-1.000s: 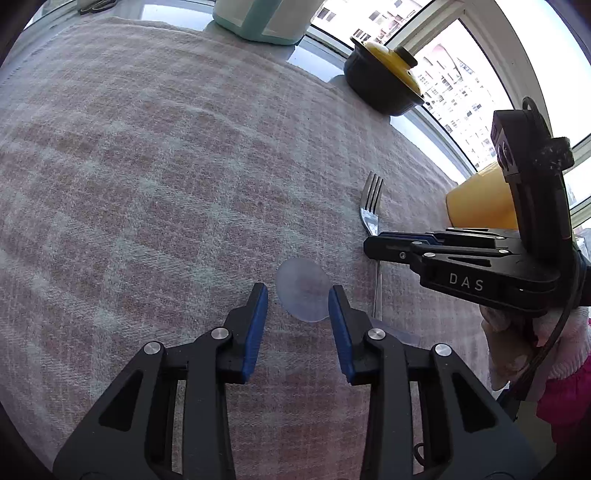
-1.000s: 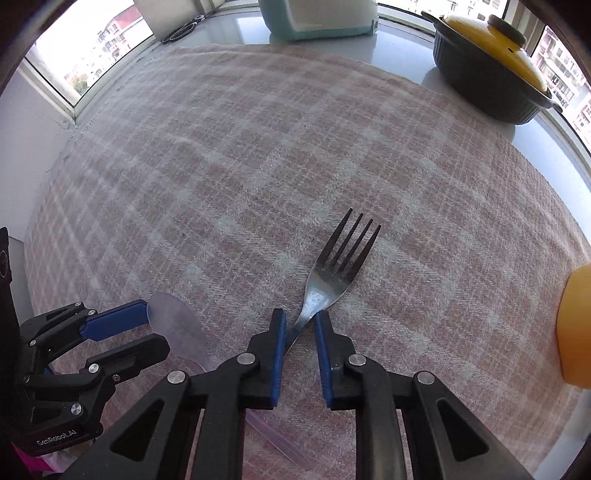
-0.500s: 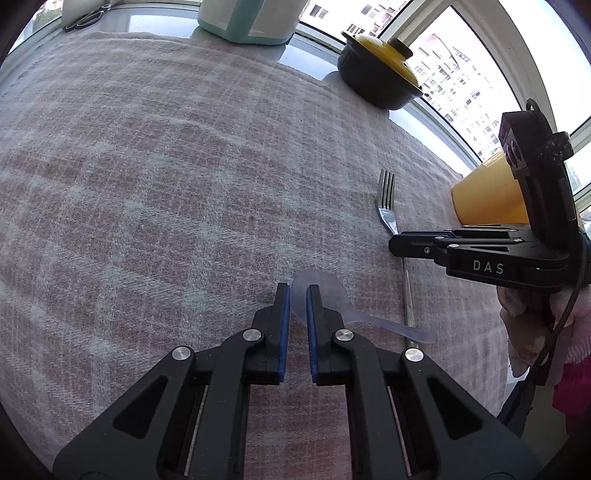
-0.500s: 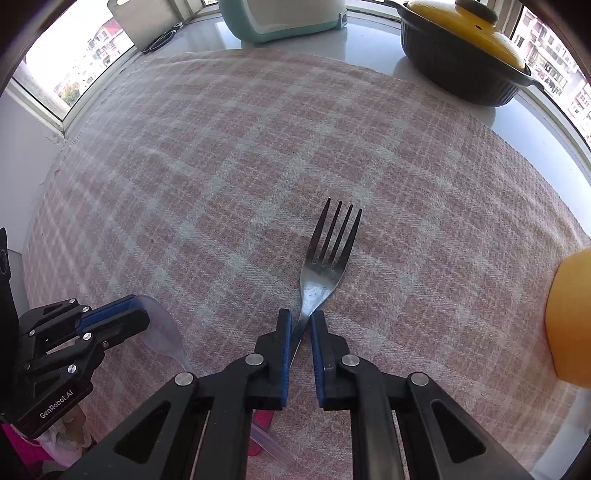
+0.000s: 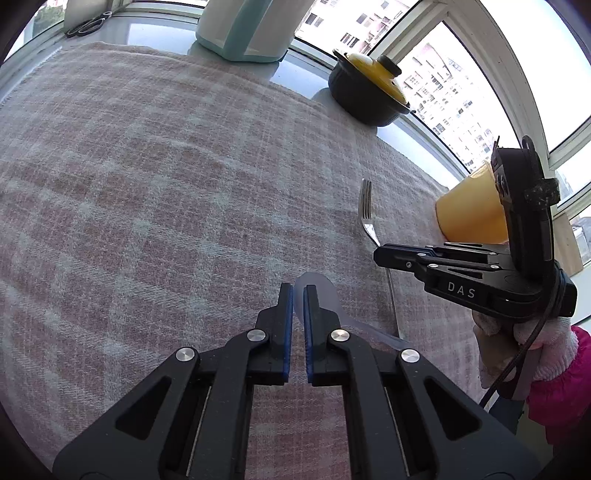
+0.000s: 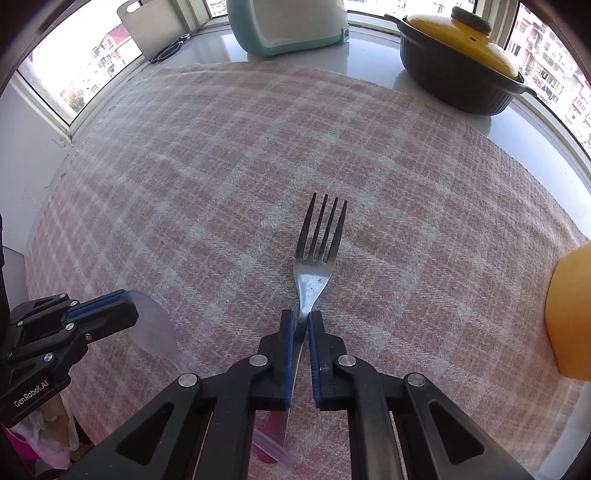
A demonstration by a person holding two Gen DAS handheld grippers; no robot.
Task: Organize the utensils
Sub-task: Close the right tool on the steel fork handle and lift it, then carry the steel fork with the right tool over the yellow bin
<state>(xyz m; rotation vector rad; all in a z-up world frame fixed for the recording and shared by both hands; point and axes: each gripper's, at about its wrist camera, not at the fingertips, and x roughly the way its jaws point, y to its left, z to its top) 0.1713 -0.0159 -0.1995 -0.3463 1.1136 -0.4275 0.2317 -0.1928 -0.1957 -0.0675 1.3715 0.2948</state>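
Note:
My left gripper (image 5: 297, 291) is shut on the bowl of a clear plastic spoon (image 5: 325, 291), whose handle trails right and back. It is lifted off the pink checked cloth (image 5: 147, 184). The left gripper shows in the right wrist view (image 6: 107, 310) with the spoon (image 6: 155, 328). My right gripper (image 6: 302, 321) is shut on the neck of a metal fork (image 6: 317, 251), tines pointing away, held above the cloth (image 6: 258, 147). In the left wrist view the right gripper (image 5: 380, 254) holds the fork (image 5: 367, 218).
An orange cup (image 5: 469, 214) stands at the right edge of the cloth, also seen in the right wrist view (image 6: 569, 314). A dark pot with a yellow lid (image 6: 458, 62) and a teal-and-white appliance (image 6: 288, 26) stand on the grey sill behind. Scissors (image 5: 86, 26) lie far left.
My left gripper closed on the spoon's bowl and lifted it. My right gripper tightened on the fork's neck and raised it; both views have pulled up from the cloth.

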